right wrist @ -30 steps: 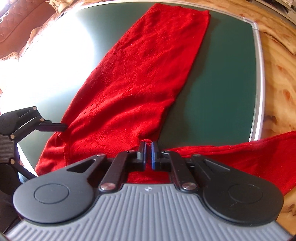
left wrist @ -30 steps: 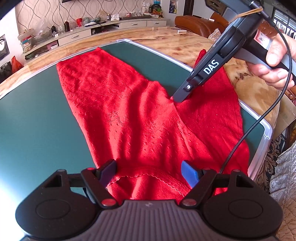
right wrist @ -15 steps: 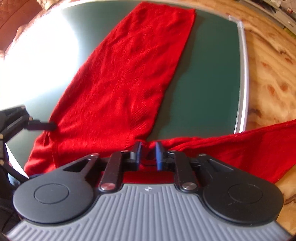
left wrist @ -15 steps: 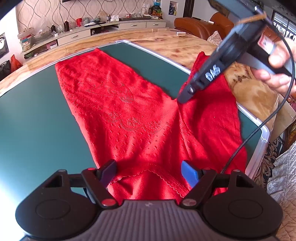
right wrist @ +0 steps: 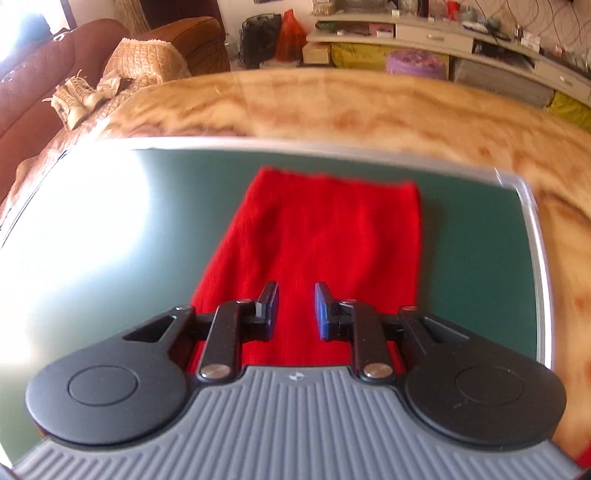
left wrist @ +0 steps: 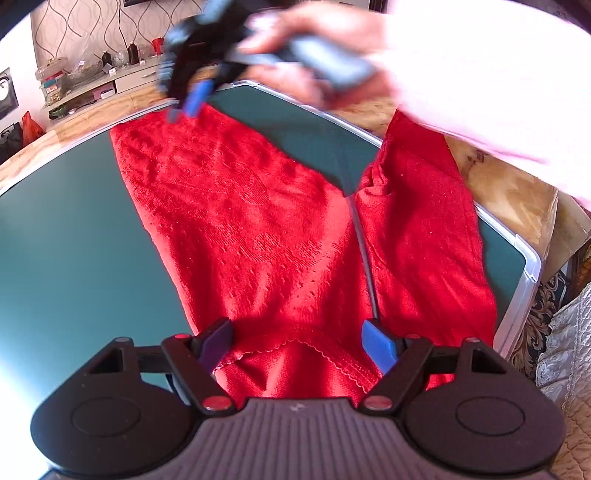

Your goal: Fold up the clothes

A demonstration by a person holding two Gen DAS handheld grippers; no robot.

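Note:
A pair of red knit trousers point(left wrist: 258, 236) lies spread on a green mat point(left wrist: 66, 258). One leg runs to the far left, the other point(left wrist: 421, 229) to the right, over the mat's edge. My left gripper point(left wrist: 295, 339) is open, its fingers either side of the waistband point(left wrist: 295, 343). My right gripper point(right wrist: 295, 306) is open and empty above the far leg point(right wrist: 325, 229), near its cuff. It shows blurred in the left wrist view point(left wrist: 188, 99), held by a hand.
The mat has a silver rim point(right wrist: 532, 229) and lies on a marbled wooden table point(right wrist: 369, 107). A brown sofa point(right wrist: 74, 59) and low cabinets point(right wrist: 443, 33) stand beyond. A cable point(left wrist: 364, 251) crosses the trousers.
My right gripper let go of the crotch fold, opened, and moved out along the far leg towards its cuff. The left gripper stayed open at the waistband.

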